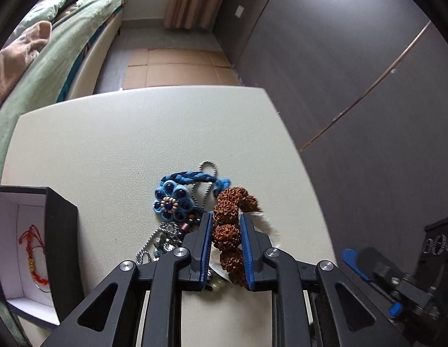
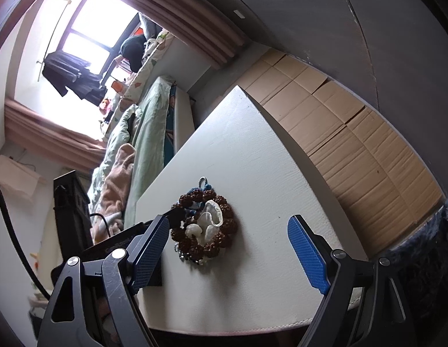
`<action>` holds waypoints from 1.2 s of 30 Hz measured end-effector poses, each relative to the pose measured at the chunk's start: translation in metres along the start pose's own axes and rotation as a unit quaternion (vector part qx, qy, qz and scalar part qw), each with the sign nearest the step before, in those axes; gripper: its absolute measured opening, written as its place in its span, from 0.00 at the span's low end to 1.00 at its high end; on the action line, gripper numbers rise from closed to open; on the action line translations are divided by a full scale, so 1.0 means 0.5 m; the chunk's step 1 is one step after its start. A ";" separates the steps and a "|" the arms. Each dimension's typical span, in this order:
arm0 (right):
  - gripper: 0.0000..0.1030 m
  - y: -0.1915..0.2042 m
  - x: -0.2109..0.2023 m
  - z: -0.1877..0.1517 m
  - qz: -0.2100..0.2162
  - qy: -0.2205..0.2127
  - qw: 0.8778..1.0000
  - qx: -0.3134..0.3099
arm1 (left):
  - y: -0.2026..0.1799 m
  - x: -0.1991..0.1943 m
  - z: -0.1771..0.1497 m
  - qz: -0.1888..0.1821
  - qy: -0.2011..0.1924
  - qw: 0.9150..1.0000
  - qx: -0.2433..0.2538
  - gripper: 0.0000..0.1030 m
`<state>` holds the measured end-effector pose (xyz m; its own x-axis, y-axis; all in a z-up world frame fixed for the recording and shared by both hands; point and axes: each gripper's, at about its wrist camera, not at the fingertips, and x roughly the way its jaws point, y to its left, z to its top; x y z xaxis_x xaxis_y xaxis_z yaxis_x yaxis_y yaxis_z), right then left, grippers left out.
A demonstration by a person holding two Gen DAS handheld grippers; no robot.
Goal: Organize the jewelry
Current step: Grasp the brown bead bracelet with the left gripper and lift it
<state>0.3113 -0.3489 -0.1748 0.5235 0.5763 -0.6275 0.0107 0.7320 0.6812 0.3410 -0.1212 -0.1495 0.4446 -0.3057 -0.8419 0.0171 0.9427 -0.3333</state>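
Note:
A pile of jewelry lies on the white table (image 1: 108, 144). A brown bead bracelet (image 1: 228, 231) lies on top, next to a blue flower necklace (image 1: 172, 204) and a silver chain (image 1: 208, 167). My left gripper (image 1: 226, 219) has its blue pads on either side of the brown bracelet, closed on it. In the right wrist view the brown bracelet (image 2: 224, 241) rings white shells (image 2: 211, 217). My right gripper (image 2: 229, 228) is open and hangs above the table near the pile, and the left gripper's tip (image 2: 174, 212) touches the bracelet's left side.
A black box with white lining (image 1: 60, 245) stands at the table's left and holds a red cord bracelet (image 1: 33, 248). A bed (image 1: 50, 57) lies beyond the table on the left. Cardboard (image 2: 353, 150) covers the floor. A grey wall (image 1: 353, 86) runs along the right.

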 end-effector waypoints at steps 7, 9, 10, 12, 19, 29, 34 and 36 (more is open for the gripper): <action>0.83 0.001 0.011 -0.001 0.010 0.000 1.000 0.007 | -0.012 -0.101 -0.005 -0.027 -0.040 0.999 0.007 0.19; 0.83 0.005 0.018 -0.001 0.011 0.002 1.000 0.006 | -0.014 -0.127 -0.001 -0.031 -0.052 0.998 0.010 0.19; 0.81 0.007 0.024 -0.001 0.011 0.005 1.000 0.005 | -0.015 -0.142 0.002 -0.032 -0.059 0.998 0.010 0.19; 0.73 0.015 0.035 -0.003 0.013 0.011 1.000 0.000 | -0.010 -0.168 0.003 -0.029 -0.072 0.997 0.011 0.19; 0.46 0.037 0.079 -0.011 0.025 0.046 0.999 -0.014 | 0.036 -0.220 -0.014 -0.009 -0.097 0.995 -0.007 0.19; 0.34 0.080 0.143 -0.045 0.018 0.103 0.994 -0.044 | 0.114 -0.251 -0.055 0.001 -0.106 0.993 -0.047 0.19; 0.23 0.102 0.170 -0.052 -0.027 0.112 0.990 -0.079 | 0.145 -0.270 -0.069 0.005 -0.113 0.992 -0.063 0.19; 0.23 0.113 0.174 -0.053 -0.049 0.110 0.988 -0.098 | 0.156 -0.279 -0.078 0.006 -0.116 0.991 -0.068 0.19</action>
<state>0.3350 -0.2477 -0.2011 0.3298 0.5484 -0.7684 -0.1248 0.8322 0.5403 0.2456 -0.0104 -0.0747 0.6379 -0.2409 -0.7315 -0.1038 0.9142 -0.3917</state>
